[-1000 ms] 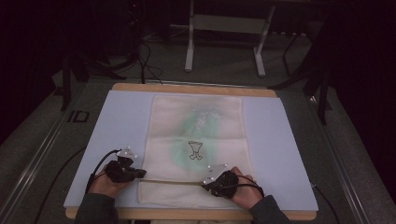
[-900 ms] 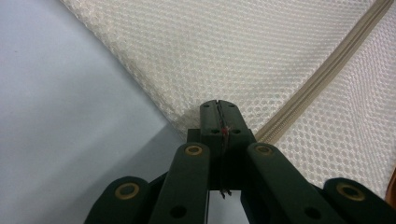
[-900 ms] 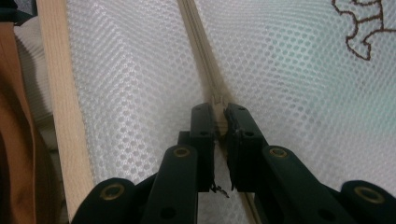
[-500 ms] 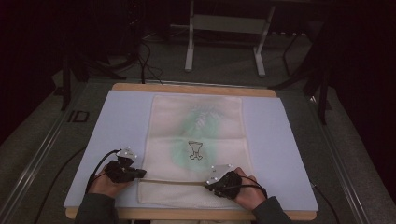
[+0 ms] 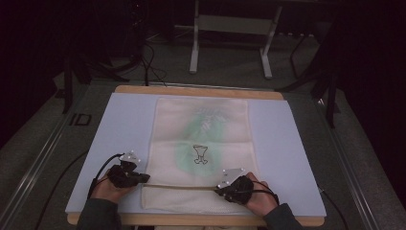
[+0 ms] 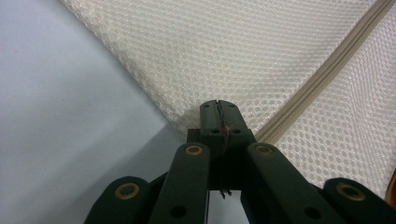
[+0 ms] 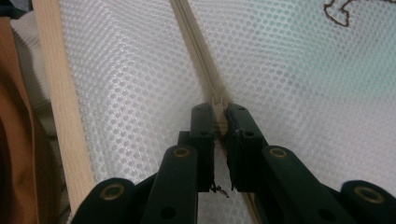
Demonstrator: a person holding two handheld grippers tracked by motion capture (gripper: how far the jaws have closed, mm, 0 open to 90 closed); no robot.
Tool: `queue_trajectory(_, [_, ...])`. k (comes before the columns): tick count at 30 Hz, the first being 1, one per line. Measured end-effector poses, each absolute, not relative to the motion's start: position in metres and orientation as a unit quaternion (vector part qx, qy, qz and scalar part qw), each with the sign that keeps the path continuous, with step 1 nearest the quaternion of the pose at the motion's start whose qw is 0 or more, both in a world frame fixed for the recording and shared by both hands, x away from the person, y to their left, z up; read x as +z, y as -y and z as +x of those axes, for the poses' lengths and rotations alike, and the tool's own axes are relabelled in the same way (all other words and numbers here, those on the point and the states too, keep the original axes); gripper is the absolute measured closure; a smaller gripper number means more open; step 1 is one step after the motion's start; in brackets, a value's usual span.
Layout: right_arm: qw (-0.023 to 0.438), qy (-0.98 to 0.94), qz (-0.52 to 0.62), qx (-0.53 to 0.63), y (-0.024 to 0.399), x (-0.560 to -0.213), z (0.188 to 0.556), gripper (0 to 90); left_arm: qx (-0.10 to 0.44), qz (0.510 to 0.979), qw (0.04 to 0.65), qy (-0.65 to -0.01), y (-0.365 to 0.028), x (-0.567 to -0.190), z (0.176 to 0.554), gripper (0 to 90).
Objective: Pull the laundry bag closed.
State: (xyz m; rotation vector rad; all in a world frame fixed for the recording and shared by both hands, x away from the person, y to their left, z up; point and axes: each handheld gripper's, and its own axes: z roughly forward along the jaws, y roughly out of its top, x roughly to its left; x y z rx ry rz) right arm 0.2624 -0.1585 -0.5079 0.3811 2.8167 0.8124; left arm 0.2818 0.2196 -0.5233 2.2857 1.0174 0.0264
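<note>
We observe a cream mesh laundry bag (image 5: 201,143) lying flat and lengthwise on the pale blue mat (image 5: 124,124) that covers the wooden table (image 5: 196,90), with a beige zipper (image 5: 184,186) running across its near end. Our left gripper (image 5: 141,178) sits at the bag's left edge, at the zipper's left end; in the left gripper view its jaws are pressed together on the mesh corner (image 6: 187,119) just beside the zipper tape (image 6: 322,74). Our right gripper (image 5: 221,188) sits on the zipper line toward the right side; its jaws are clamped on the zipper pull (image 7: 218,101) (a small tan tab between the tips). A green garment with a small dark outline motif (image 5: 200,154) shows through the mesh.
</note>
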Motion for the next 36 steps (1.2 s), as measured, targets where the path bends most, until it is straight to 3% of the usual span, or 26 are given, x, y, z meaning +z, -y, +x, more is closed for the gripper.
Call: queue_trajectory(36, [0.099, -0.941, 0.164, 0.279, 0.195, -0.507, 0.262, 82.2, 0.010, 0.867, 0.314, -0.386, -0.220, -0.523, 0.282, 89.8])
